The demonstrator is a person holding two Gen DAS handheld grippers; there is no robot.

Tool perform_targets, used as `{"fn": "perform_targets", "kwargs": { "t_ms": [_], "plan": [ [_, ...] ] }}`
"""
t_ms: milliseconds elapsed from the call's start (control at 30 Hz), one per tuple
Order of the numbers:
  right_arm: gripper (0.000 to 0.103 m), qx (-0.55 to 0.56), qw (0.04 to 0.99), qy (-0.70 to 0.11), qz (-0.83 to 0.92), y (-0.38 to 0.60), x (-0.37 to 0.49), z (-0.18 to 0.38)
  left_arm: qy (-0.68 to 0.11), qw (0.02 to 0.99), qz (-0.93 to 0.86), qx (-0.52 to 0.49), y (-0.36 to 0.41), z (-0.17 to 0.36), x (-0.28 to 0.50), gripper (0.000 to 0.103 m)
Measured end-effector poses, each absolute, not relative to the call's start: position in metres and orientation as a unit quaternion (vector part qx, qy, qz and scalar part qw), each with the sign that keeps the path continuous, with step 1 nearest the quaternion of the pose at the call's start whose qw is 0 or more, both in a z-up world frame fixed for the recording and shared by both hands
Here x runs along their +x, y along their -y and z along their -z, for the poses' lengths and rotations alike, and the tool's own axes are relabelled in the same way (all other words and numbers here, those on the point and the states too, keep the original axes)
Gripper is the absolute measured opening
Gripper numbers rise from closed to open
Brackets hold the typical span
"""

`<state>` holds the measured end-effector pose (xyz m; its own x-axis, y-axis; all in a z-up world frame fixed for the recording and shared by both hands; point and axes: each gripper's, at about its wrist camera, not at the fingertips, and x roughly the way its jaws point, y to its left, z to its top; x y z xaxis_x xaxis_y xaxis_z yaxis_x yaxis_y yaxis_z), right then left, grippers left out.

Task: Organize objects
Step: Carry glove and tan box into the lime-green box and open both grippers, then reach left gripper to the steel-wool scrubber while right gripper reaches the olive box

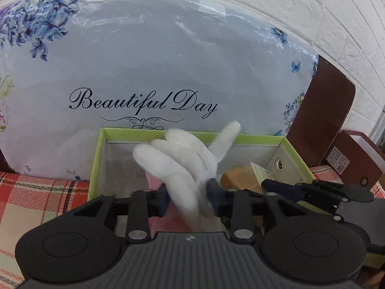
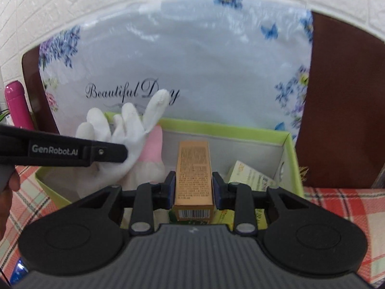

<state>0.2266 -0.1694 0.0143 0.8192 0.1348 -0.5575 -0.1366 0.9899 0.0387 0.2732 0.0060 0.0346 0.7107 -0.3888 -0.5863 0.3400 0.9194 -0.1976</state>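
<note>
A white glove (image 1: 178,163) stands, blurred, between the wide-set fingers of my left gripper (image 1: 189,198), over the open green box (image 1: 96,159); the pads do not seem to press it. From the right wrist, the glove (image 2: 125,130) shows behind the left gripper's finger (image 2: 72,153), above something pink (image 2: 154,144) in the box. My right gripper (image 2: 194,187) is shut on a long golden carton (image 2: 193,168), held lengthwise over the green box (image 2: 292,159). That carton (image 1: 238,180) also shows from the left wrist.
A pale printed carton (image 2: 252,175) lies in the box's right corner. A floral "Beautiful Day" panel (image 2: 192,72) leans on the wall behind, with a brown board (image 2: 344,108) beside it. A pink bottle (image 2: 16,106) stands far left. A brown box (image 1: 356,159) stands on the plaid cloth (image 2: 336,204).
</note>
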Motion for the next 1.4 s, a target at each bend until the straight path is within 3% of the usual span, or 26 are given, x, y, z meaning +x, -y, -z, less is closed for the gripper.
{"fn": "perform_targets", "kwargs": {
  "t_ms": [33,67,200,500,667,900,1300,1400],
  "plan": [
    [0.043,-0.004,0.952,-0.295,-0.075,0.170,0.228,-0.011,-0.329,0.926,0.183,-0.032,-0.006,-0.033,0.272,0.085],
    [0.060,-0.008,0.953,-0.296,-0.069,0.170,0.228,-0.010,-0.322,0.932,0.165,-0.028,-0.007,-0.033,0.268,0.088],
    [0.078,-0.012,0.961,-0.269,-0.060,0.179,0.213,-0.018,-0.297,0.941,0.157,-0.042,-0.018,-0.042,0.250,0.088],
    [0.103,-0.012,0.973,-0.224,-0.058,0.187,0.158,-0.045,-0.281,0.952,0.116,-0.045,-0.008,-0.078,0.192,0.088],
    [0.103,-0.009,0.971,-0.225,-0.075,0.189,0.105,-0.050,-0.258,0.958,0.114,-0.061,-0.011,-0.076,0.134,0.088],
    [0.103,0.011,0.968,-0.239,-0.070,0.197,0.033,-0.037,-0.292,0.946,0.136,-0.037,0.002,-0.043,0.070,0.088],
    [0.103,0.018,0.960,-0.279,-0.030,0.208,-0.048,0.007,-0.338,0.927,0.150,-0.057,0.004,0.001,0.034,0.088],
    [0.103,0.035,0.956,-0.290,-0.033,0.208,-0.059,0.014,-0.343,0.925,0.150,-0.067,0.000,0.003,0.037,0.081]
  ]
}}
